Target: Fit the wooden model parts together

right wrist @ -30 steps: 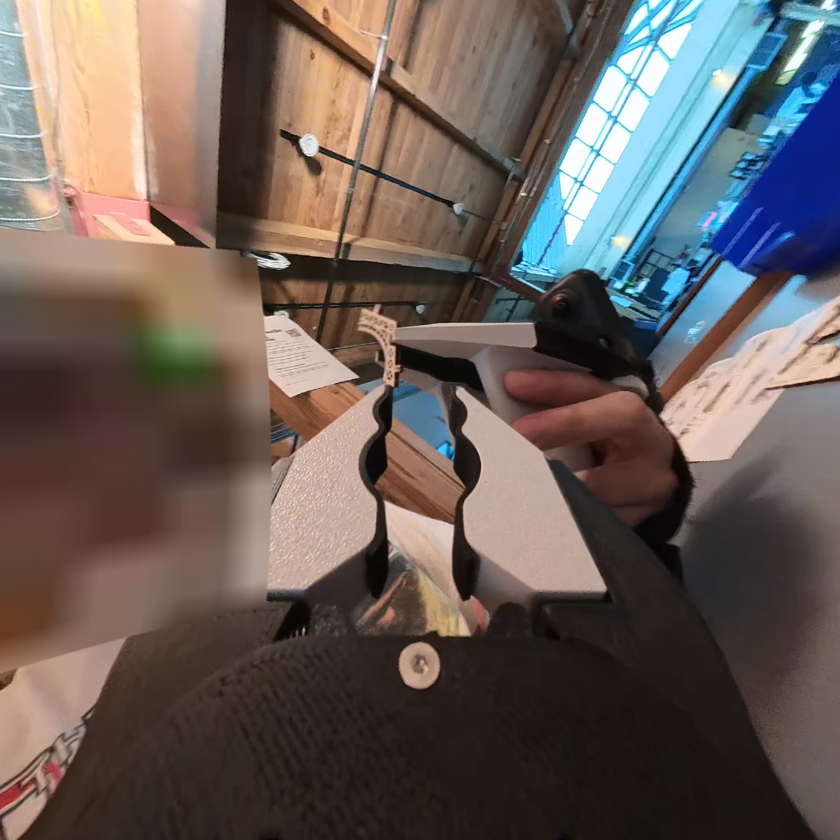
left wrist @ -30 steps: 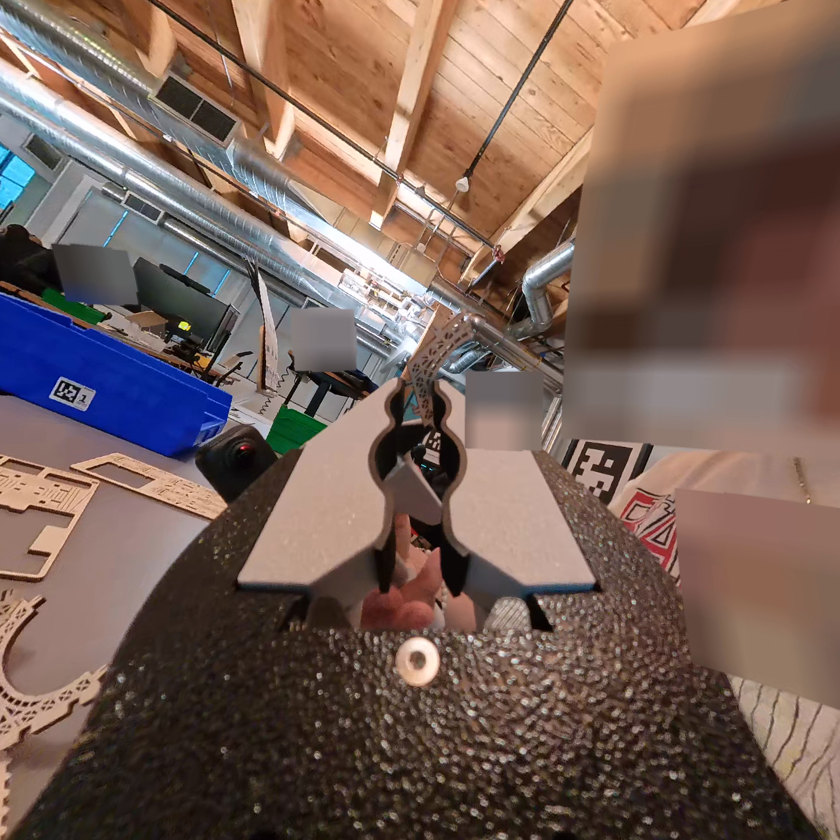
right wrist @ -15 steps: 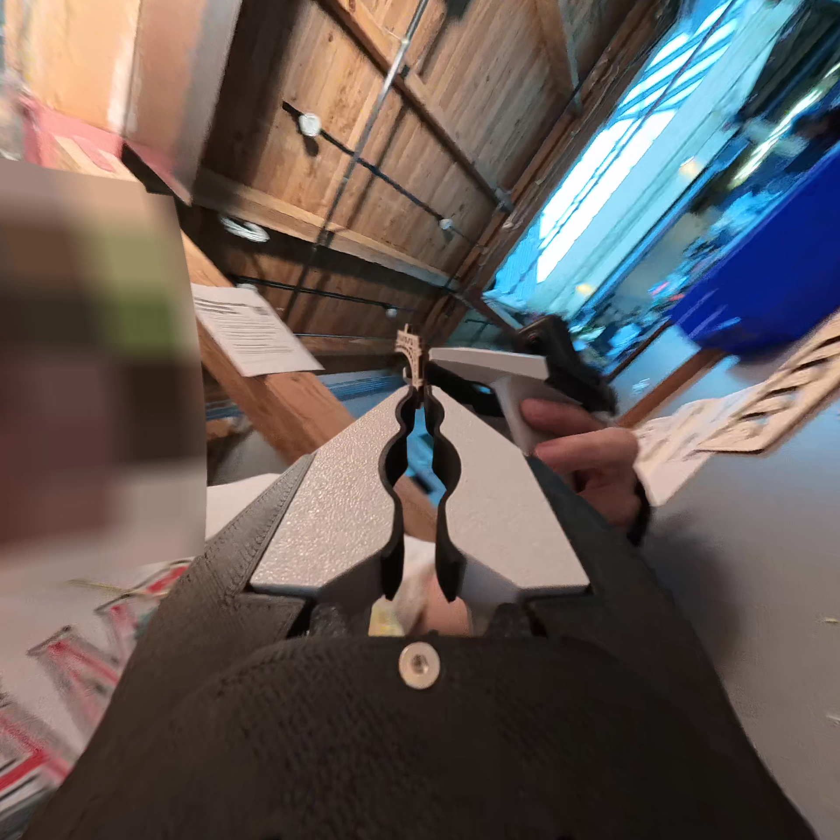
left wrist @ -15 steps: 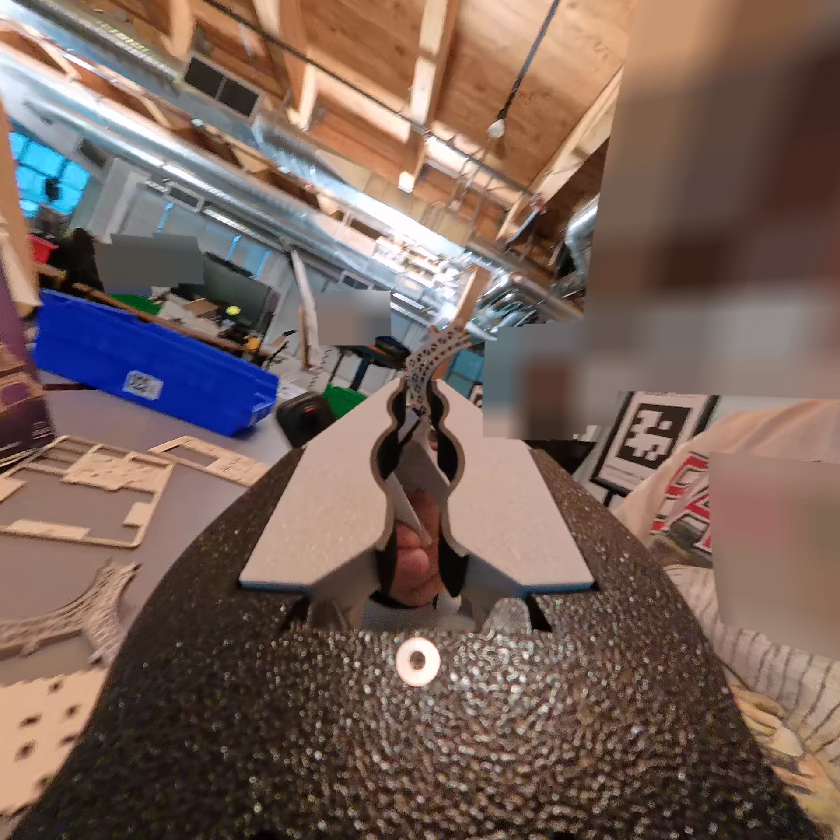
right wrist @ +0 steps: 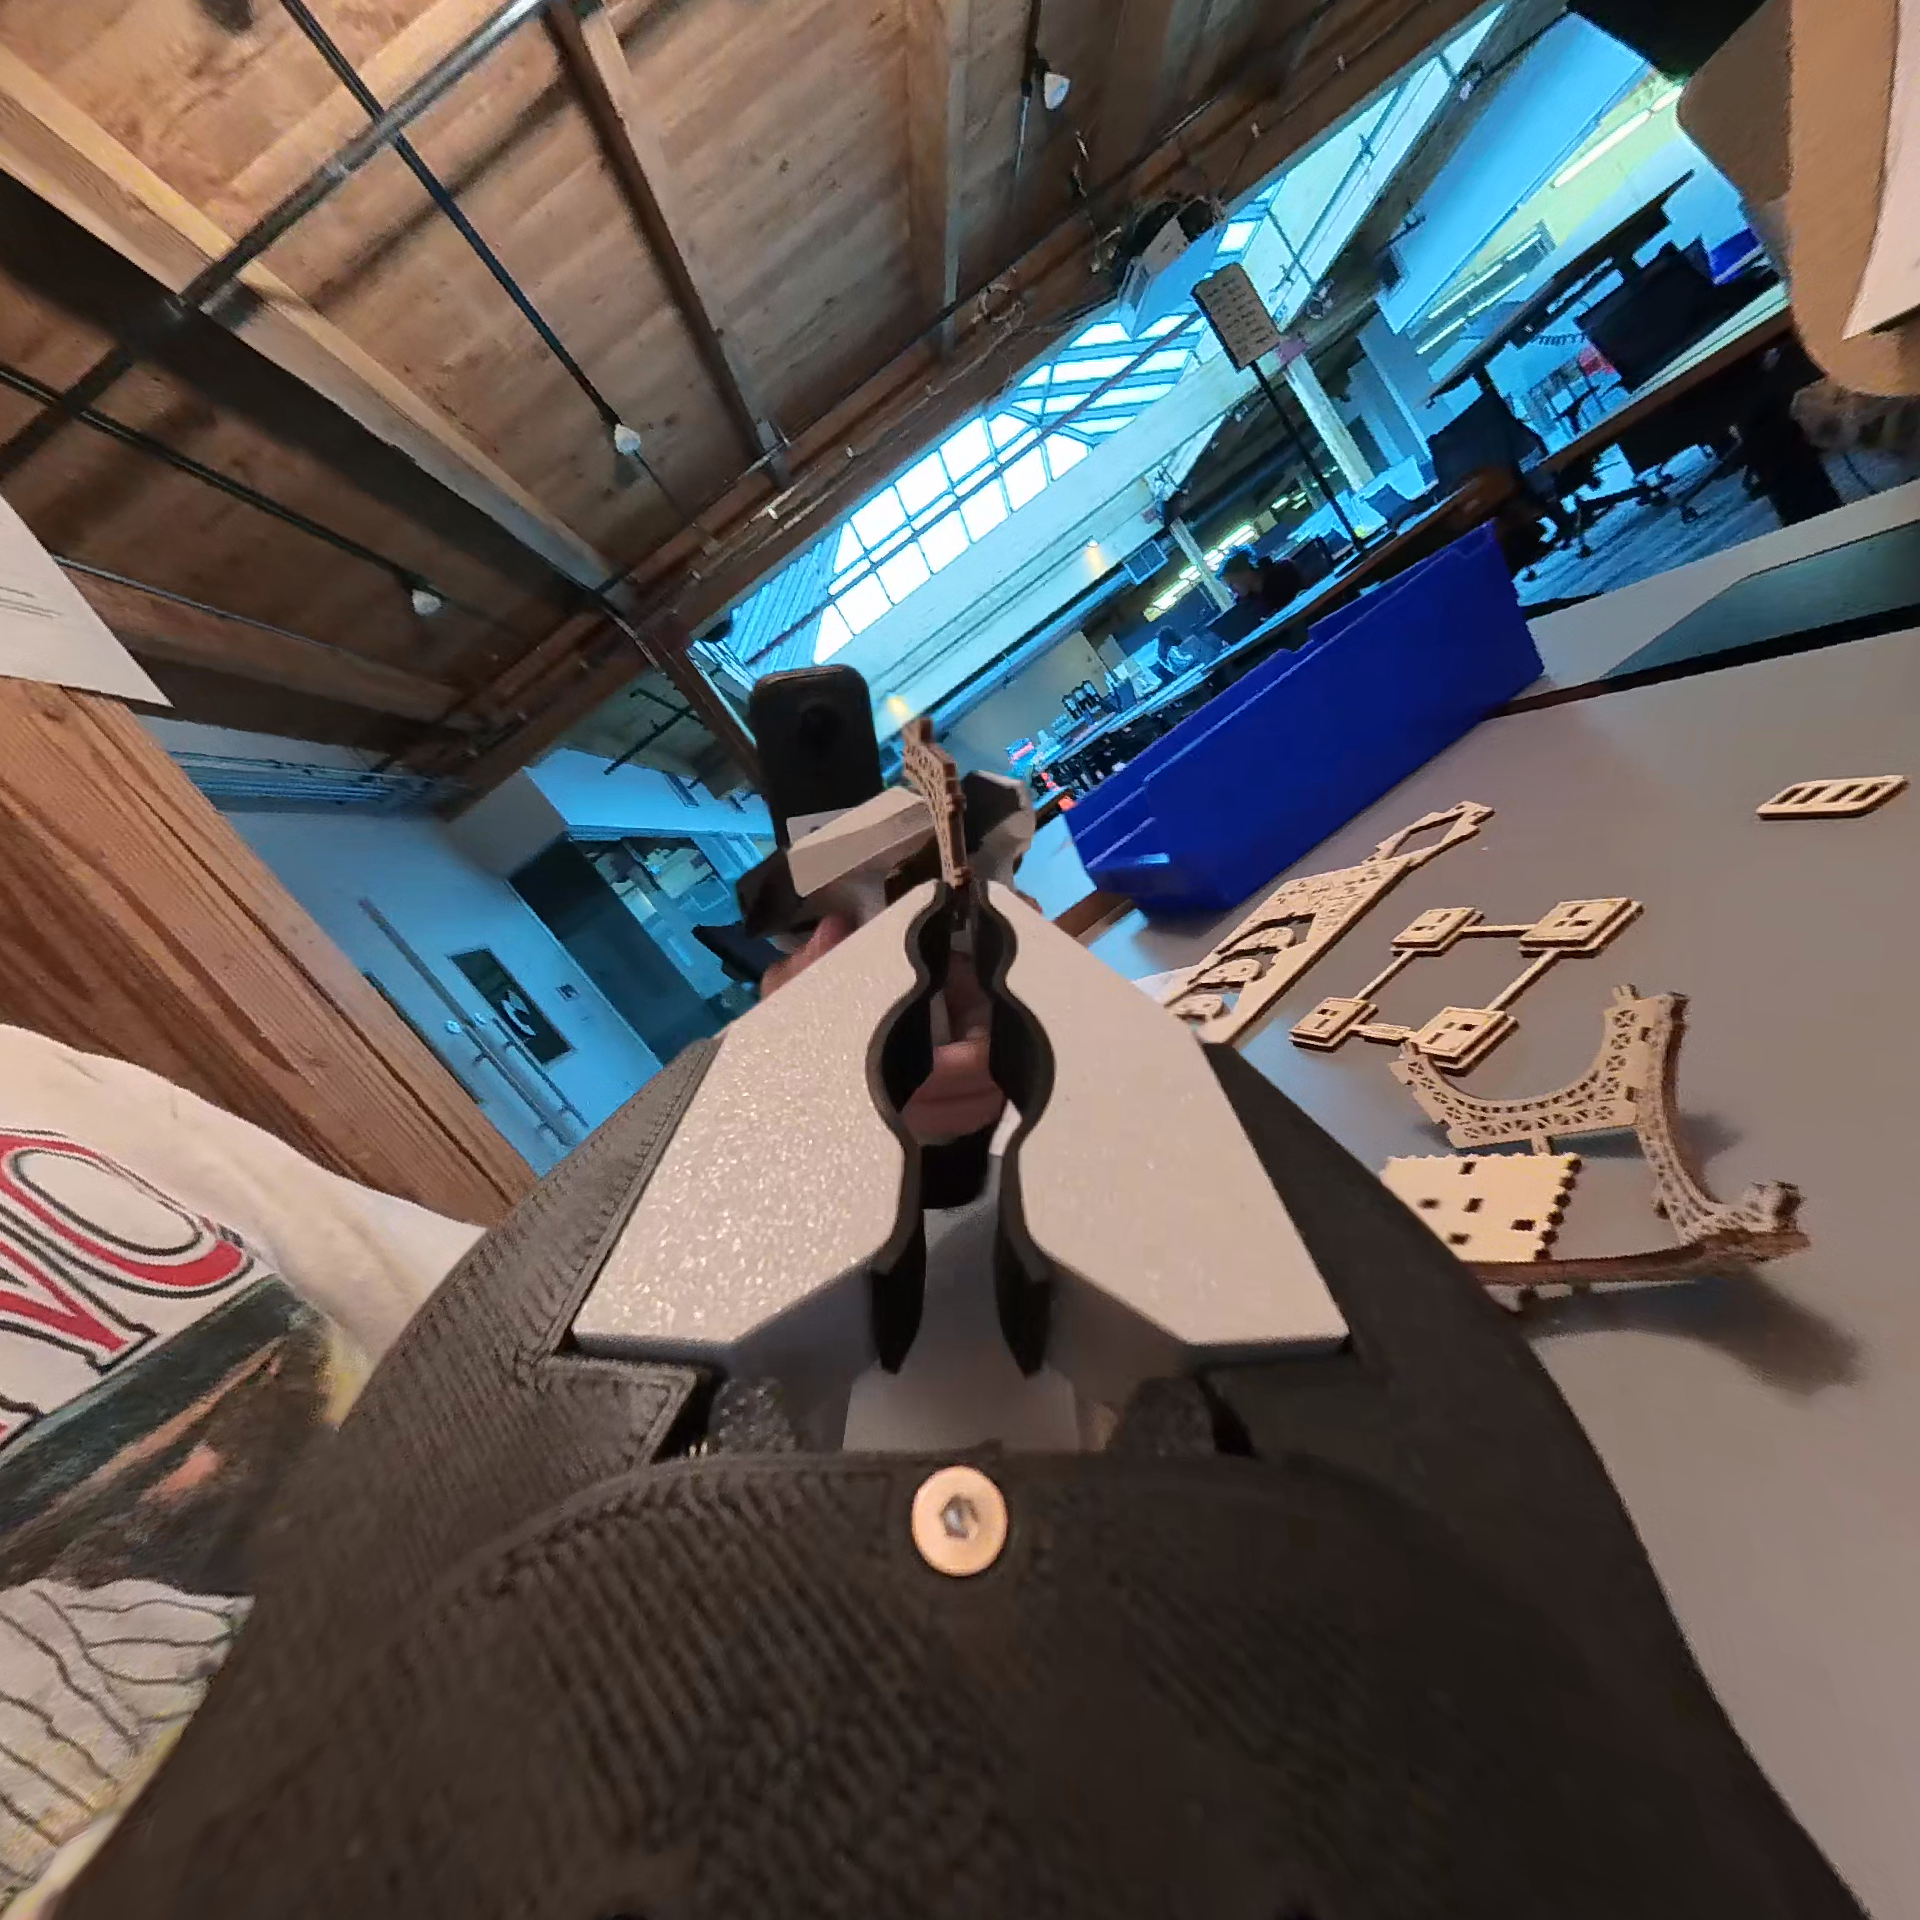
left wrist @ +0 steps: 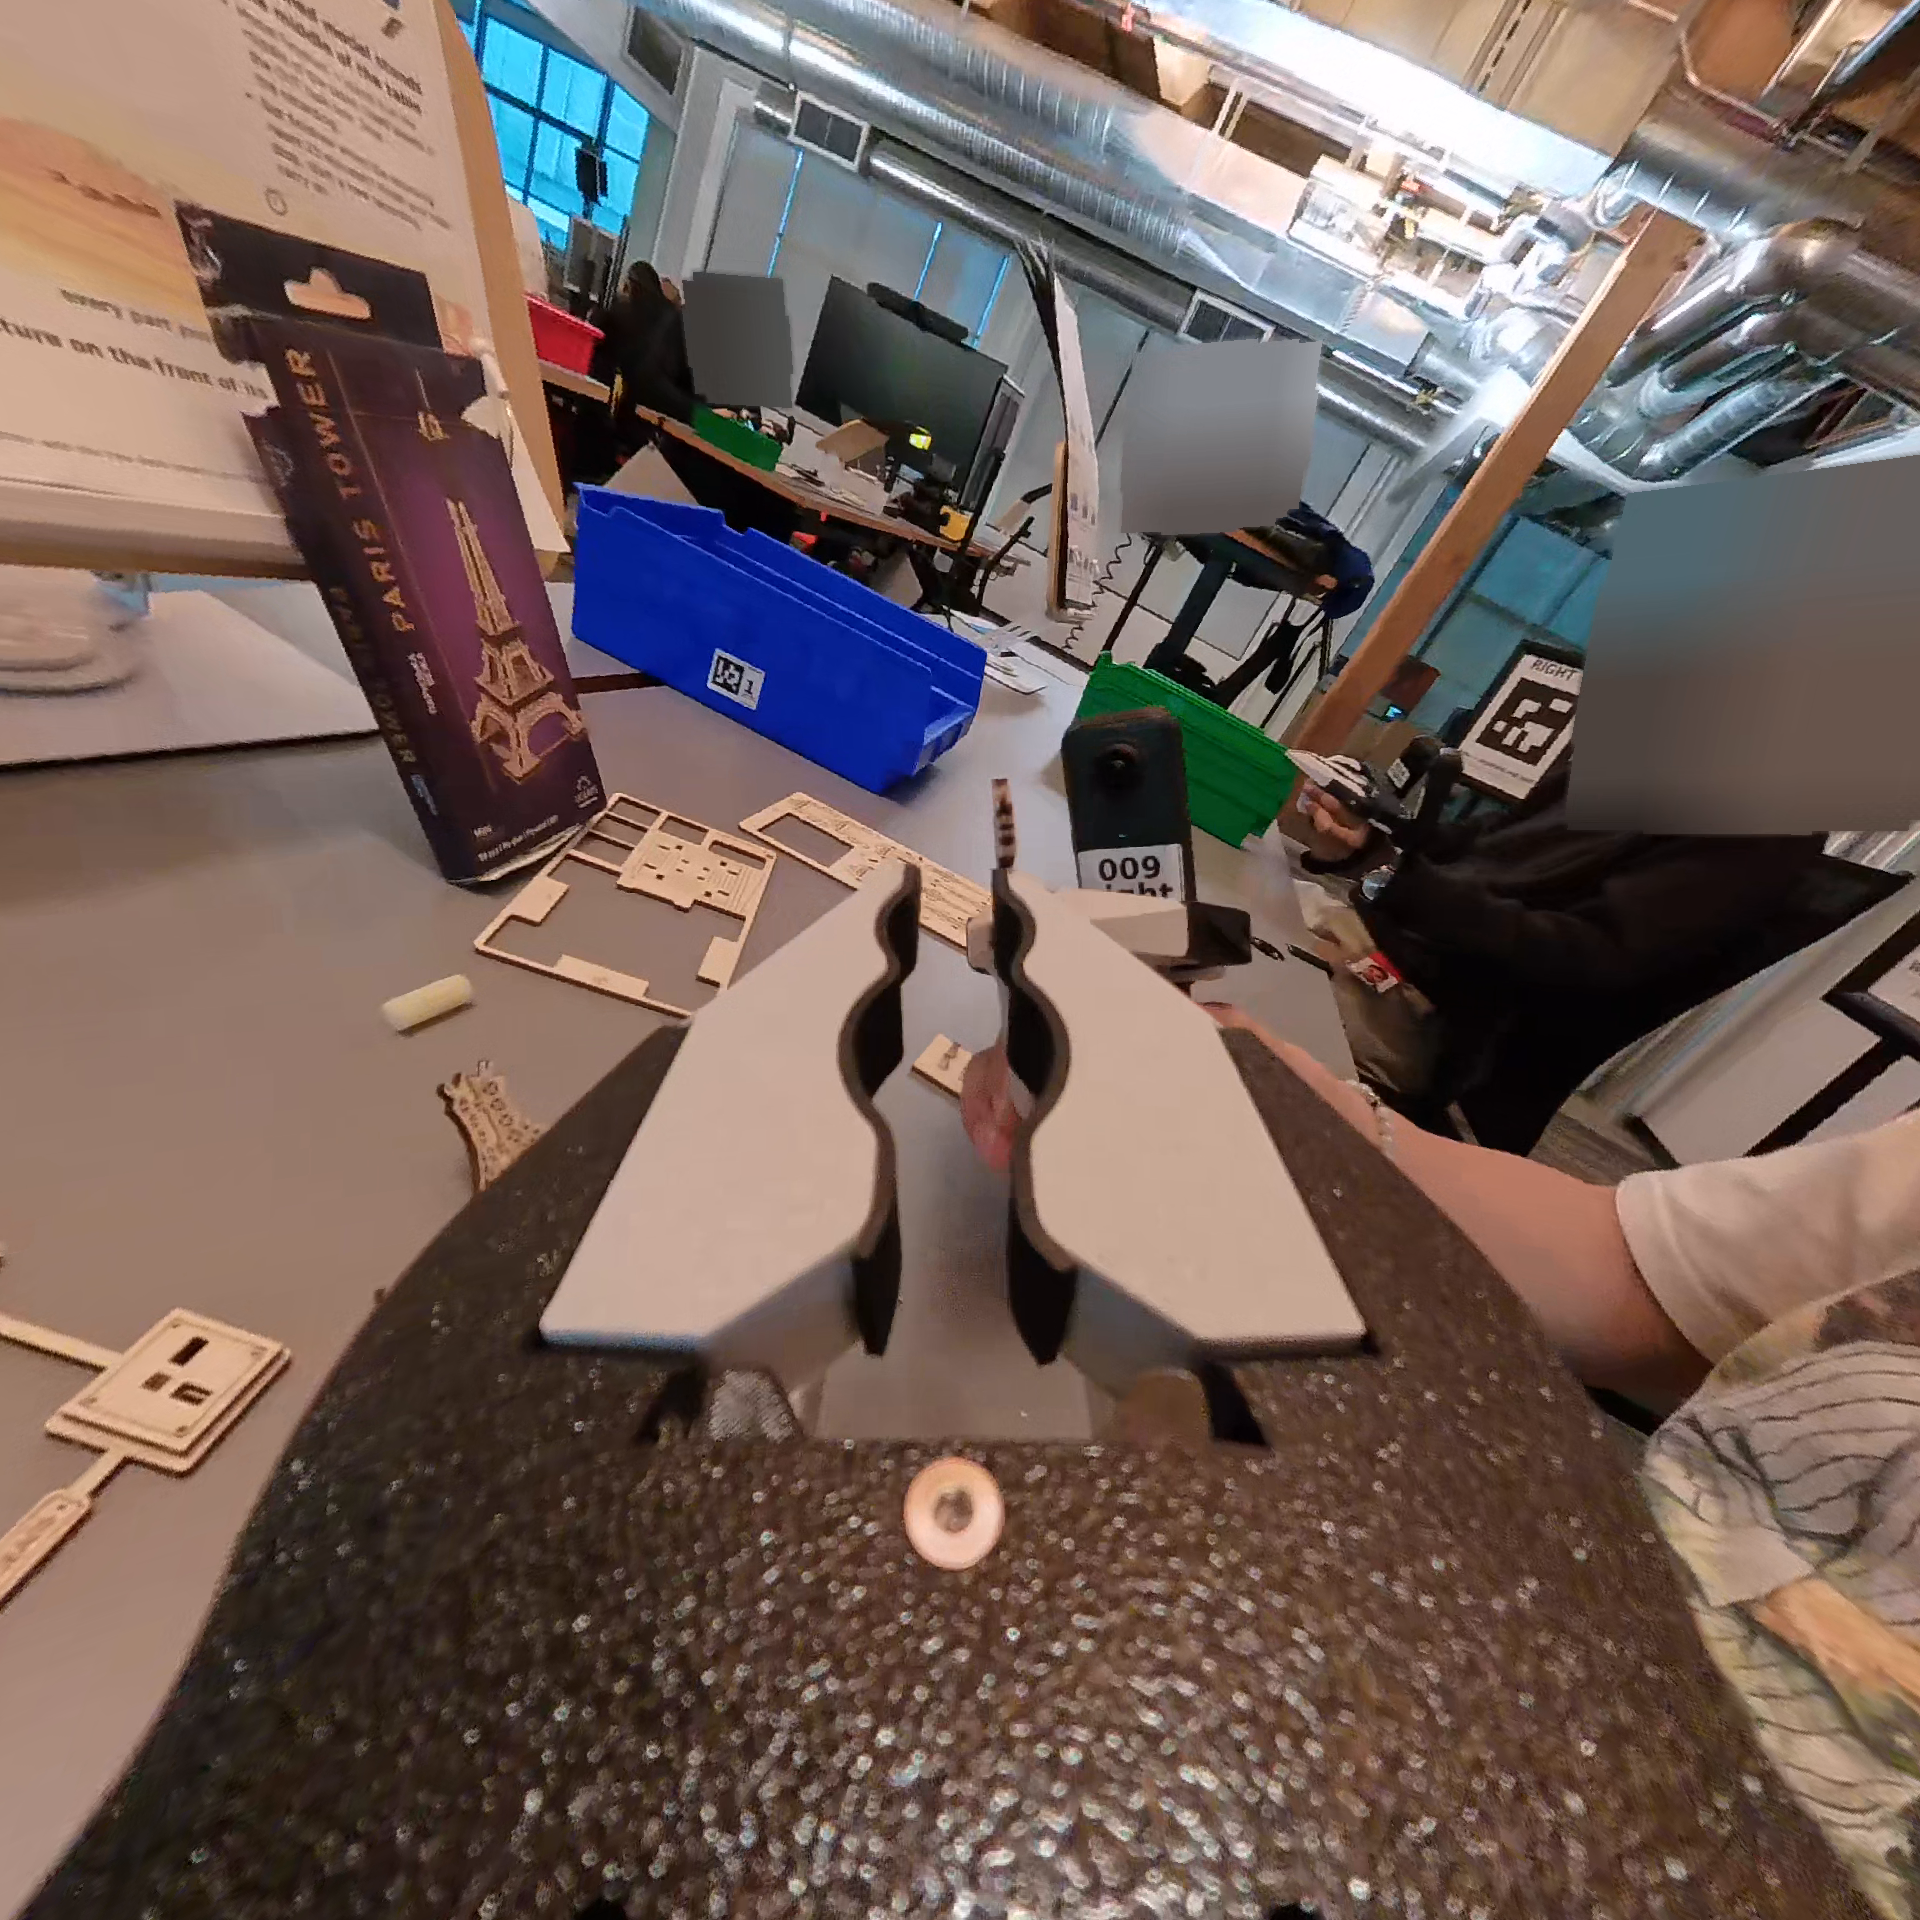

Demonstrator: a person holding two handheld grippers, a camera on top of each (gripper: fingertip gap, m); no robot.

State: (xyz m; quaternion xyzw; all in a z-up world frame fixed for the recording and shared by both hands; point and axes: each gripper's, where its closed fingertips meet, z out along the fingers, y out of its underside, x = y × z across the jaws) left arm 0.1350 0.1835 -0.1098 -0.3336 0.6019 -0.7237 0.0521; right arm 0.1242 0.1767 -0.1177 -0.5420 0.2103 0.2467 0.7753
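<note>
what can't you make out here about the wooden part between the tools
- Left wrist view: the wooden part shows edge-on and thin, so its pattern is unreadable, and contact with the left tool is unclear.
- Right wrist view: its lower end is hidden between the right tool fingers.
- Left wrist view: a lattice piece on the table is half hidden by the tool body.

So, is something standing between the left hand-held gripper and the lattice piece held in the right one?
Nothing visible does. The left hand-held gripper is open, and the lattice piece stands upright just past its fingertips, pinched only by the right hand-held gripper.
</note>
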